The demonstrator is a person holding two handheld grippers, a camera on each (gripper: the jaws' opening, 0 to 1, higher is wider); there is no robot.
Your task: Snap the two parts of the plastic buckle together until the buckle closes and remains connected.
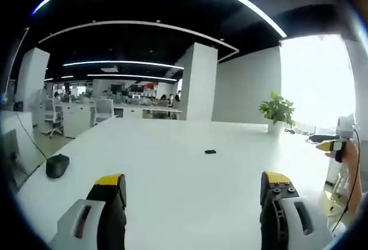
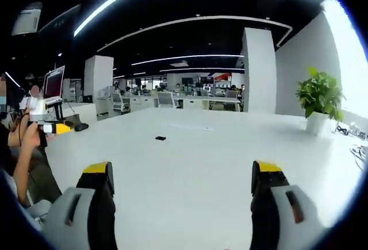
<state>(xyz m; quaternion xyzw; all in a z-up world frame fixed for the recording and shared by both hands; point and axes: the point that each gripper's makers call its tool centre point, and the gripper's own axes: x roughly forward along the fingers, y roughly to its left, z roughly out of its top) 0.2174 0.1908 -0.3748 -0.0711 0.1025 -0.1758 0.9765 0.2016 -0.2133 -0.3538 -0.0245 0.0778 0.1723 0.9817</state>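
Observation:
A small black buckle piece (image 1: 210,151) lies alone in the middle of the white table (image 1: 172,169); it is too small to tell whether its two parts are joined. The left gripper (image 1: 192,184) hovers over the near table edge, open and holding nothing, well short of the buckle. In the right gripper view the same buckle (image 2: 160,138) lies far ahead, slightly left. The right gripper (image 2: 181,172) is open and holds nothing. A person's hand holds the left gripper (image 2: 54,127) at the left edge of that view. The right gripper (image 1: 336,145) shows at the right edge of the left gripper view.
A dark computer mouse (image 1: 57,165) sits near the table's left edge, also seen as the mouse (image 2: 81,126). A potted plant (image 1: 278,111) stands at the far right corner, the plant (image 2: 319,97). A monitor (image 2: 53,83) is at the left. Office desks and chairs stand behind.

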